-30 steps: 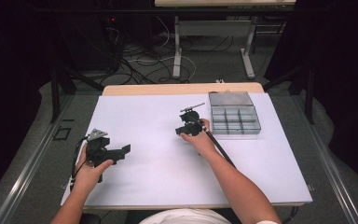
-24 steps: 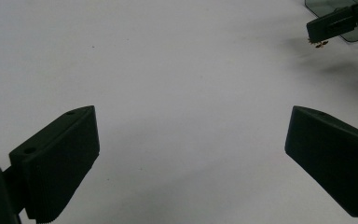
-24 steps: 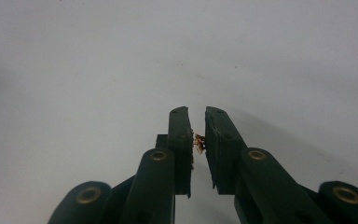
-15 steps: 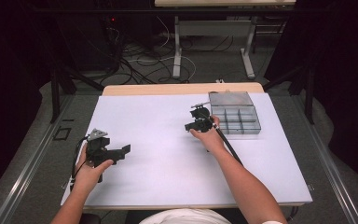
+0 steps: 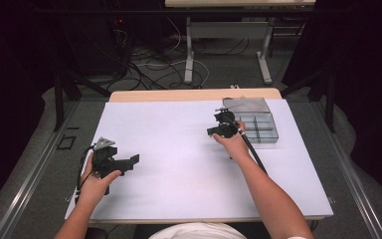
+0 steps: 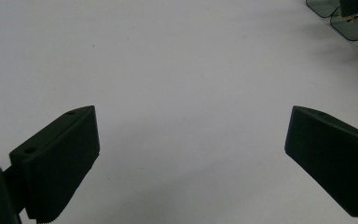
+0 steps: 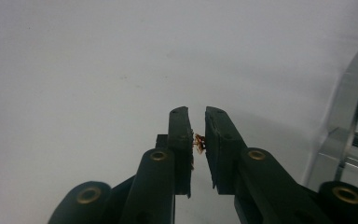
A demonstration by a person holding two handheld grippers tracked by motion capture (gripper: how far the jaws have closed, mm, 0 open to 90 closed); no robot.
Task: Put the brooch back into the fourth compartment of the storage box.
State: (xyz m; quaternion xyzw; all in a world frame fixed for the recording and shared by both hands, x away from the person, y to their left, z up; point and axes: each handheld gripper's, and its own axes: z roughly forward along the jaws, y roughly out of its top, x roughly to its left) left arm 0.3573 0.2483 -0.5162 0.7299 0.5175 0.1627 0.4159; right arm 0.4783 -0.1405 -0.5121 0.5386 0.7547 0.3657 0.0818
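High view: my left gripper [image 5: 129,162] rests at 8 o'clock, my right gripper [image 5: 218,130] beside the clear compartment box [image 5: 261,124] at 2 o'clock; left gripper view: jaws spread wide; right gripper view: jaws pinch a tiny gold-coloured part [image 7: 199,142].

The table [image 5: 189,94] shows a pale wood edge at its far side, and a matt white sheet [image 5: 179,149], smooth like paper, covers most of its top. The compartment box [image 5: 258,122] looks like clear, glossy plastic with a grey tint, its lid [image 7: 349,102] see-through and shiny. The right hand-held gripper [image 7: 198,140] has matt black plastic jaws with brass-coloured metal rivets, and a small coppery, glinting piece [image 7: 199,140] sits between them. The left hand-held gripper [image 6: 191,158] has dull black jaws, one finely ridged along its inner edge.
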